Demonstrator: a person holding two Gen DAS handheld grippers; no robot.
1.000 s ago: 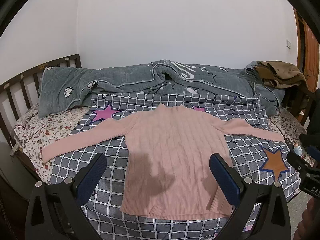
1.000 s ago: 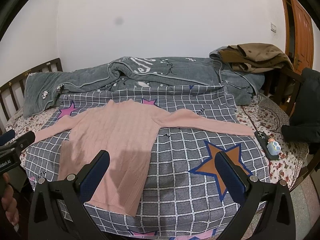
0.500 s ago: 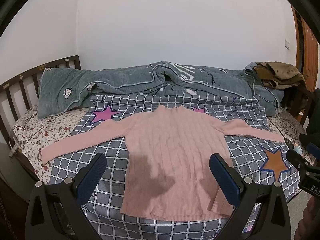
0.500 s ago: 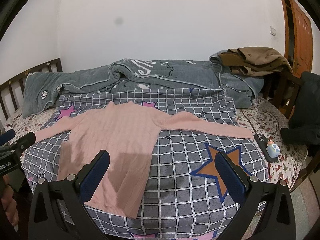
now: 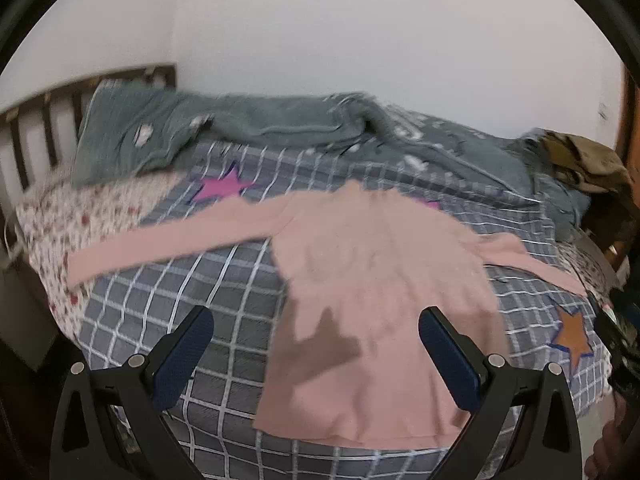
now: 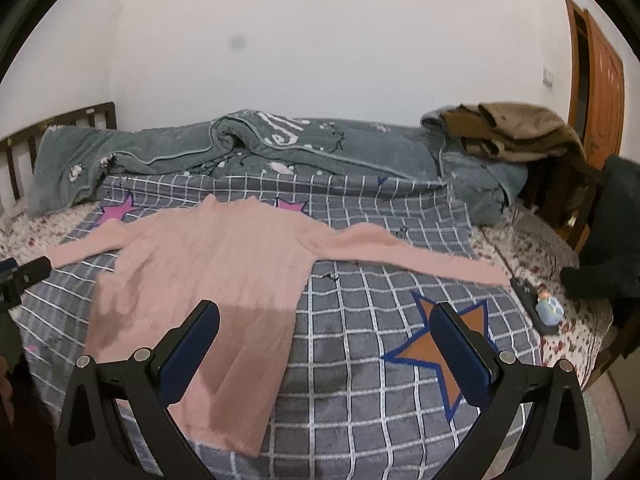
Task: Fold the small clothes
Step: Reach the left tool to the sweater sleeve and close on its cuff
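Both grippers spread wide, empty: left gripper (image 5: 316, 354), right gripper (image 6: 326, 340). Sweater (image 6: 208, 276) flat on blanket (image 6: 360, 380), hem between left jaws, ahead-left of right jaws.

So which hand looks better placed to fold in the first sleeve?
Probably the left gripper: open, it faces the pink sweater and its left sleeve. The right gripper mostly faces bare checked blanket.

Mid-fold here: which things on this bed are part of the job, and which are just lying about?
Job: pink sweater; left tongs; right tongs, both open.

Lying about: grey quilt; brown coat; small figurine; dark garment.
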